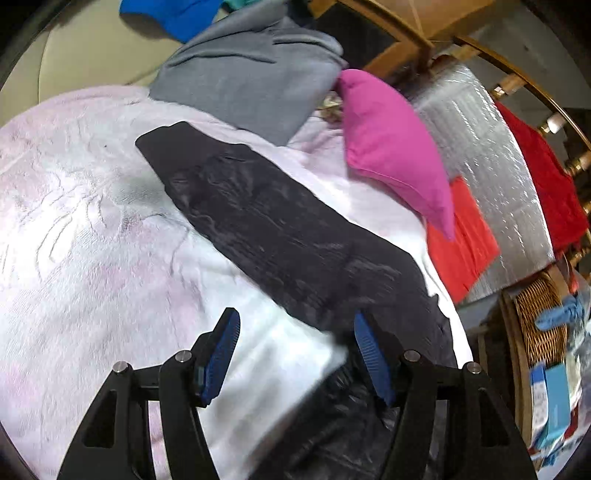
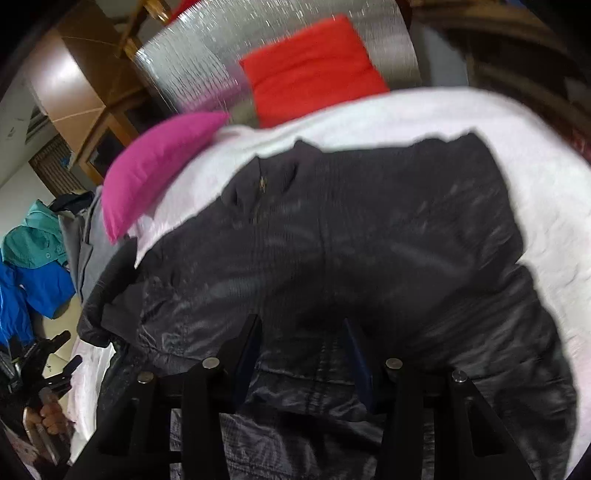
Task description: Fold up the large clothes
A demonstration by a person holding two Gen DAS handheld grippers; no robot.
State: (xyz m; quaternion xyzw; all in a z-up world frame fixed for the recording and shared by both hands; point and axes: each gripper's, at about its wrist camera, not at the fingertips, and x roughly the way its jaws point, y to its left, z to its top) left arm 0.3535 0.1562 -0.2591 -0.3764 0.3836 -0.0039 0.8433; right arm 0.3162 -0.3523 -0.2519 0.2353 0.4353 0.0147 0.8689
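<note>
No legible writing on black jacket (image 2: 369, 240) (blurred), pink pillow (image 1: 391, 147) beside.

Wooden furniture (image 1: 402, 33), silver quilted panel (image 1: 491, 177), wicker basket (image 1: 539, 321), pale wall (image 2: 14, 184).

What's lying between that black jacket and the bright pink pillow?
Only the bare pale pink blanket: a strip of it separates the black jacket from the pink pillow. The left wrist view shows it best; the right wrist view agrees.
</note>
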